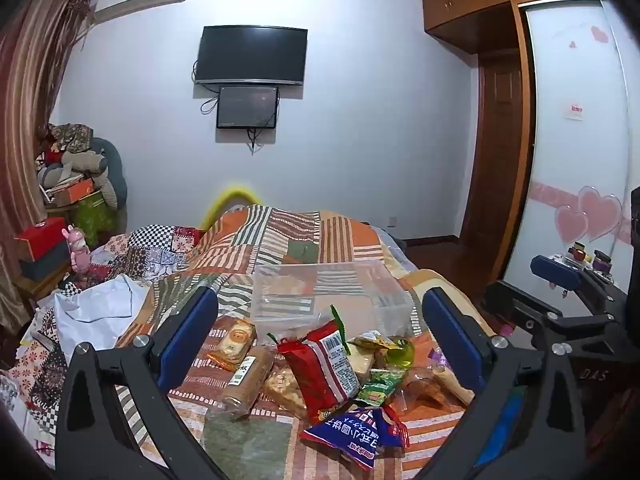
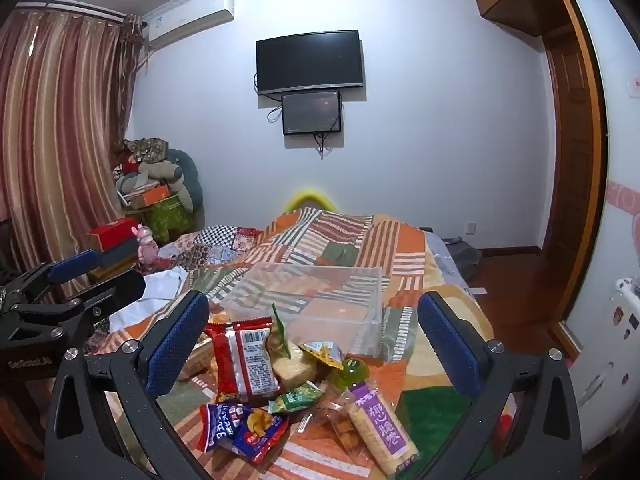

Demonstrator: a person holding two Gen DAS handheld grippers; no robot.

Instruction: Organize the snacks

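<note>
Snack pile (image 2: pixel 288 380) before bin (image 2: pixel 316 300), on bed (image 2: pixel 360 240)

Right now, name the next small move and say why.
Probably lower the right gripper onto the red-and-white barcode snack packet: both grippers are open and empty, this packet lies on top of the pile, and the clear plastic box behind sits empty.

The patchwork bed cover (image 1: pixel 304 240) has orange, green and white stripes. On it lie a red and white striped snack bag (image 2: pixel 244 356) and a blue snack bag (image 2: pixel 240 428). Beside the red bag, a rice roll pack (image 2: pixel 382 426) has a purple label. The curtain (image 2: pixel 60 128) has red and gold stripes.
</note>
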